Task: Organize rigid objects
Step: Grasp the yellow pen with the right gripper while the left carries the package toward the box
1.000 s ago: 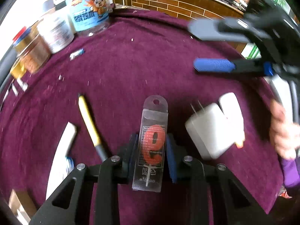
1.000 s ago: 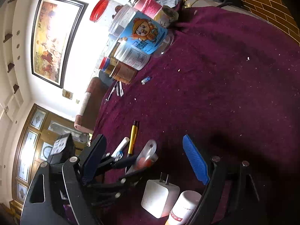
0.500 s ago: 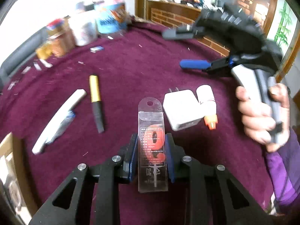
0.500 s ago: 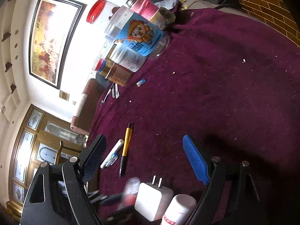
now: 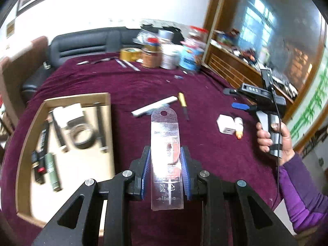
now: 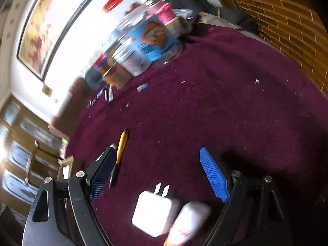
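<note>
My left gripper (image 5: 165, 171) is shut on a clear plastic packet with a red item inside (image 5: 166, 155), held high above the purple tablecloth. A cardboard tray (image 5: 108, 110) with several tools and a tape roll lies below to the left. My right gripper (image 6: 157, 176) is open and empty, jaws wide, over a white plug adapter (image 6: 152, 212) and a small white bottle (image 6: 190, 219). It also shows in the left wrist view (image 5: 237, 100), beside the adapter (image 5: 225, 123) and bottle (image 5: 238, 124). A yellow pen (image 6: 121, 145) lies on the cloth.
Jars and tins (image 5: 170, 55) crowd the table's far edge, with a tape roll (image 5: 130, 53). A white stick (image 5: 153, 106) and the yellow pen (image 5: 182, 100) lie mid-table. A dark sofa (image 5: 82, 45) stands behind and a wooden brick-pattern counter (image 6: 287, 26) to the right.
My left gripper has lifted and swung left with the packet, bringing the cardboard tray into view. The right gripper stays open and has edged toward the adapter and bottle.
</note>
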{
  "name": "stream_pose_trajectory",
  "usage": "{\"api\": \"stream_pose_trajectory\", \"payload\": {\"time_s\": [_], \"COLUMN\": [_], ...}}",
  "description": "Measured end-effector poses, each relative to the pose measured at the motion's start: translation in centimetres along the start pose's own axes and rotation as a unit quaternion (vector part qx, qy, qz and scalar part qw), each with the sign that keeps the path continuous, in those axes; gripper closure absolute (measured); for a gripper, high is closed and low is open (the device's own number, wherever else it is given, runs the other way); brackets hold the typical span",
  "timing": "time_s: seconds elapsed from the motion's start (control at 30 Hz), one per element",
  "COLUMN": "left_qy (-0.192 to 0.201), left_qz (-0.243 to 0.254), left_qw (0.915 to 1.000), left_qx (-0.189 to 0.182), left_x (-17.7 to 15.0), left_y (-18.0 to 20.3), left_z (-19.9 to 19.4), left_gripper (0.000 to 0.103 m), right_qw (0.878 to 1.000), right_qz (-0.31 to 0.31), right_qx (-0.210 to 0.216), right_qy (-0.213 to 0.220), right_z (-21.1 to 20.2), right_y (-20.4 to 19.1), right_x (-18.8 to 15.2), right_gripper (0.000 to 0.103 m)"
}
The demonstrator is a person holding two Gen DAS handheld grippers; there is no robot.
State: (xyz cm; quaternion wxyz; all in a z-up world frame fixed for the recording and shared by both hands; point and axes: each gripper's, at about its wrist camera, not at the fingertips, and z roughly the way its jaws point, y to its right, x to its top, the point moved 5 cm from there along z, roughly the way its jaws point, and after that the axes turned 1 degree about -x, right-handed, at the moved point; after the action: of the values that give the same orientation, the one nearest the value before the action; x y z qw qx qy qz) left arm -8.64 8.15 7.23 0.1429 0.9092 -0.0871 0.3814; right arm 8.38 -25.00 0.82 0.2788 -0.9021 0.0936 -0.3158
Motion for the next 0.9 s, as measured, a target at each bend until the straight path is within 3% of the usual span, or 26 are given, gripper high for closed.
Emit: {"api": "stream_pose_trajectory", "payload": {"time_s": [0.07,0.2,0.27,0.33,0.5,0.63,0.77,0.9], "left_qy": [0.008,0.019,0.017,0.014,0.012,0.009,0.003,-0.01], "left_qz": [-0.015,-0.056,-0.074,-0.088,-0.128,-0.146,-0.159,-0.164], "left_qw": [0.9998,0.9981,0.997,0.9958,0.9914,0.9888,0.9871,0.9864], "left_qx": [0.006,0.015,0.014,0.022,0.028,0.029,0.018,0.011], "left_x": [-0.3,-1.6,-2.5,-3.4,-5.0,-5.6,-5.6,-5.3], "left_y": [-1.6,-4.9,-6.4,-8.1,-11.8,-13.4,-13.6,-13.2], "left_z": [-0.6,-1.4,-1.6,-1.9,-3.0,-2.9,-2.4,-1.5], "left_gripper": [0.08,0.079,0.079,0.079,0.079,0.079,0.079,0.079], "right_qw": [0.999,0.989,0.98,0.971,0.968,0.961,0.967,0.977], "right_qz": [-0.04,-0.12,-0.152,-0.166,-0.145,-0.157,-0.142,-0.124], "right_qx": [-0.009,-0.069,-0.109,-0.148,-0.177,-0.21,-0.194,-0.153], "right_qy": [-0.021,-0.05,-0.068,-0.087,-0.106,-0.091,-0.087,-0.078], "right_z": [0.3,3.3,6.1,8.7,12.5,13.1,11.9,8.9], "right_y": [-3.2,-8.6,-10.2,-10.7,-10.6,-11.0,-11.0,-11.1], "right_x": [-0.7,-1.6,-2.0,-2.3,-2.4,-2.4,-2.6,-3.3], "right_gripper": [0.019,0.02,0.029,0.059,0.069,0.097,0.097,0.097]}}
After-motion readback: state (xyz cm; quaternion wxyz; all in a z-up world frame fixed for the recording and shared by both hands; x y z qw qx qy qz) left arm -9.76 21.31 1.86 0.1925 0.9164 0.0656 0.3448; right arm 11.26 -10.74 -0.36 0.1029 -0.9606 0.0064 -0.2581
